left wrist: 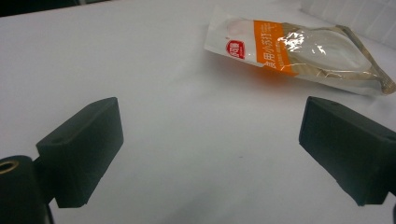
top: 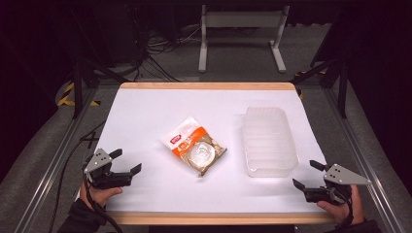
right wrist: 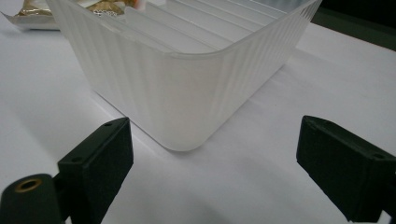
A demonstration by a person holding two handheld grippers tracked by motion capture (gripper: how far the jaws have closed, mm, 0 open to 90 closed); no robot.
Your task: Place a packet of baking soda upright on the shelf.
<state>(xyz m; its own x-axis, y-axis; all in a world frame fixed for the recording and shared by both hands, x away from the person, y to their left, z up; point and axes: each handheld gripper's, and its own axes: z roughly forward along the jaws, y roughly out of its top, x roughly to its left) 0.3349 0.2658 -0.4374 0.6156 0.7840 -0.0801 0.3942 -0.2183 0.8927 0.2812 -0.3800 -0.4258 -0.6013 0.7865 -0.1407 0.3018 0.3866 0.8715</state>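
Packet of food, orange-and-white film at one end and clear plastic with a gold edge at the other, lies flat near the middle of the high view on the white surface. Its long axis runs diagonally, from upper left down to lower right. It looks soft and crinkly, with a round pale item showing through the clear window.

Just right of it, apart from it, stands a translucent ribbed tub, rectangular with rounded corners and apparently empty.

The left gripper sits at the lower left of the high view, jaws spread wide and holding nothing. In the left gripper view the packet lies ahead and to the upper right of the jaws, well apart from them.

The right gripper rests at the lower right, jaws also wide apart and empty, facing the near corner of the tub.

The left gripper seems better placed for the packet, the right for the tub; any pick would likely need a pinch across the packet's narrow width.
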